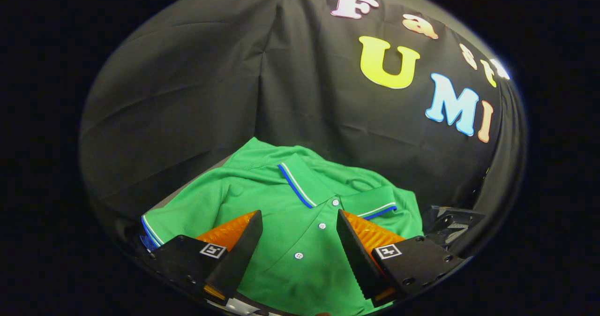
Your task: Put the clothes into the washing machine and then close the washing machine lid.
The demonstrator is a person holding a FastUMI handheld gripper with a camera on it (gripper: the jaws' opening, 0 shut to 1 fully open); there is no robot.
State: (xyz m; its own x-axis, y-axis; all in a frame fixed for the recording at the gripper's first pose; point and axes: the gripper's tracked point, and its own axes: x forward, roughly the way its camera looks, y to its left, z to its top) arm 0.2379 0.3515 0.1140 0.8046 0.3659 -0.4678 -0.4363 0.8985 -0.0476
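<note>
The gripper (299,234) hangs just above a bright green polo shirt (281,199) made of soft knit cloth, with a folded collar edged in blue and white stripes. Its two fingers stand wide apart, and nothing is held between them. The row of small white buttons (321,225) on the shirt front runs right through the gap between the fingers.

The step in hand looks like the first one: picking up the shirt. To do it well, the gripper should go straight down until both fingers push into the cloth, one on each side of the buttons. Then the fingers should close and pinch a thick fold, not just the thin top layer. Soft cloth slips and droops, so a small pinch may let it fall. A slow lift would let the sleeves follow without catching.

The shirt lies spread out flat, and a thin strip of pale grey surface (187,189) peeks out beside the shirt's sleeve. A black cloth wall (187,86) stands close behind the shirt's collar. A dark, hard-edged thing (450,224) sits just beside the shirt's other sleeve; what it is cannot be told.
</note>
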